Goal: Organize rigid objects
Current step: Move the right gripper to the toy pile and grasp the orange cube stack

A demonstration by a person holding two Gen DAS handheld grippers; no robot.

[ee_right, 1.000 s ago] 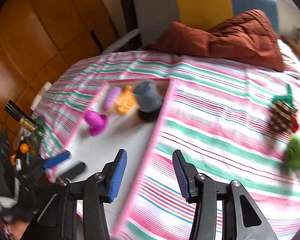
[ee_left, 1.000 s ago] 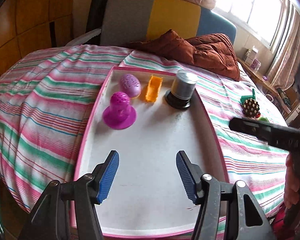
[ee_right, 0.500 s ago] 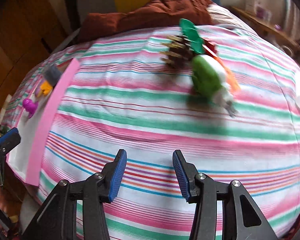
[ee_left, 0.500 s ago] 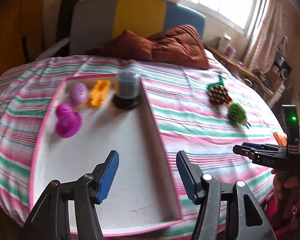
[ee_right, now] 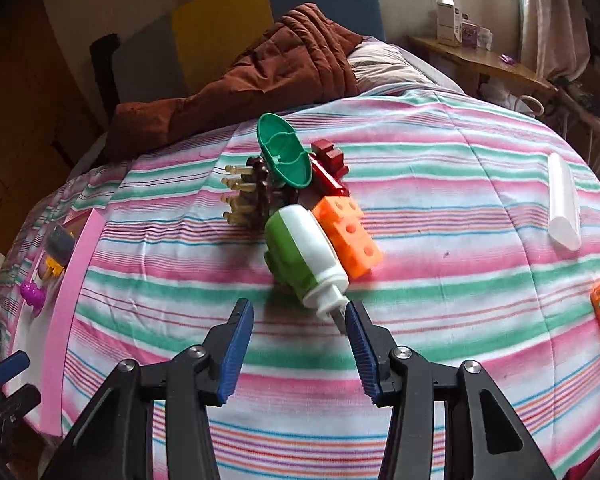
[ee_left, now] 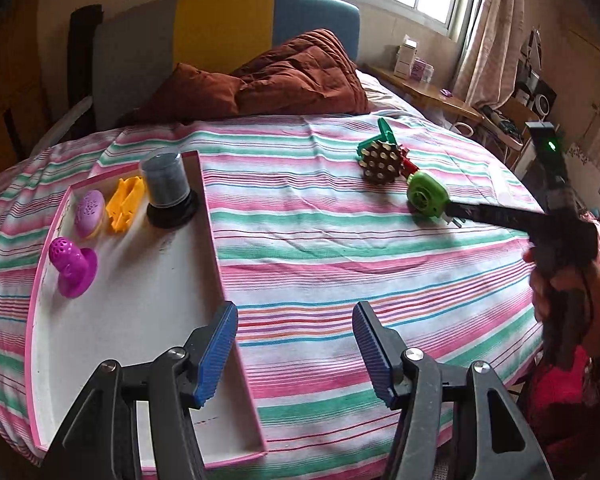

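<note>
Both the right tongs (ee_right: pixel 298 354) and left tongs (ee_left: pixel 294 354) gape empty; just beyond the right pair, the green-and-white plug gadget (ee_right: pixel 304 252) looks light, hard and slick, best pinched across its round body.

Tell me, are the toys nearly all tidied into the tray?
Not yet. Four things sit in the pink-edged tray: the magenta toy, purple egg, yellow piece and grey canister. The open right gripper nears the green-and-white toy, holding nothing. The orange block, green scoop, red piece and spiky brown toy wait.

Striped bedspread (ee_right: pixel 420 280) looks like soft matt woven cloth. The green-and-white toy (ee_right: pixel 304 252) and orange block (ee_right: pixel 348 236) gleam as smooth glossy plastic. Quilted brown blanket (ee_left: pixel 296 76) looks puffy.
</note>
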